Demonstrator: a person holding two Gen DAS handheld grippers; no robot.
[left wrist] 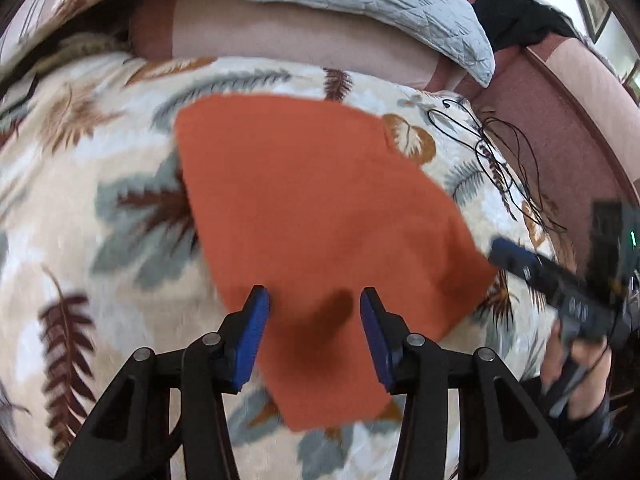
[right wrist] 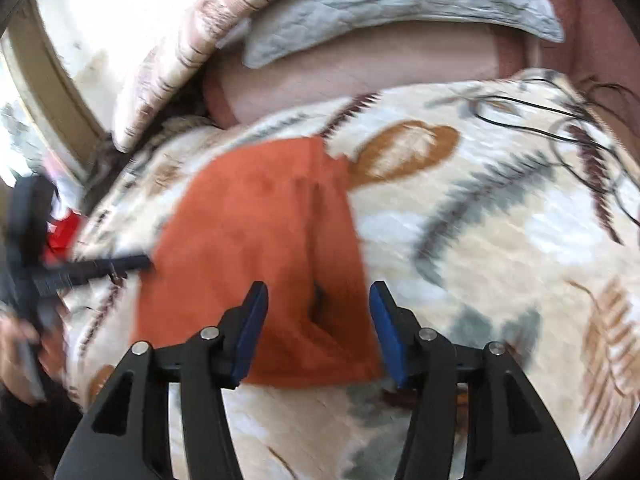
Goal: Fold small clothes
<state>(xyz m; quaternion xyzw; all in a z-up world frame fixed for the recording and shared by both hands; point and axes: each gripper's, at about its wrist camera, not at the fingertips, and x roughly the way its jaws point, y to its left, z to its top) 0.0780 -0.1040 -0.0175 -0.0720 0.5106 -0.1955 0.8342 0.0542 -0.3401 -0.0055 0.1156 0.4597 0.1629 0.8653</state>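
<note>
The orange cloth [left wrist: 320,216] lay flat on the leaf-patterned blanket [left wrist: 100,184], a crease running down it near one edge. The left gripper [left wrist: 315,312] hung over the cloth's near part with its jaws apart, gripping nothing, and the right gripper [right wrist: 319,312] stood likewise released above the crease. Behind the blanket lay a grey quilted pillow [left wrist: 380,4], with thin black cords [left wrist: 500,152] trailing beside it.
</note>
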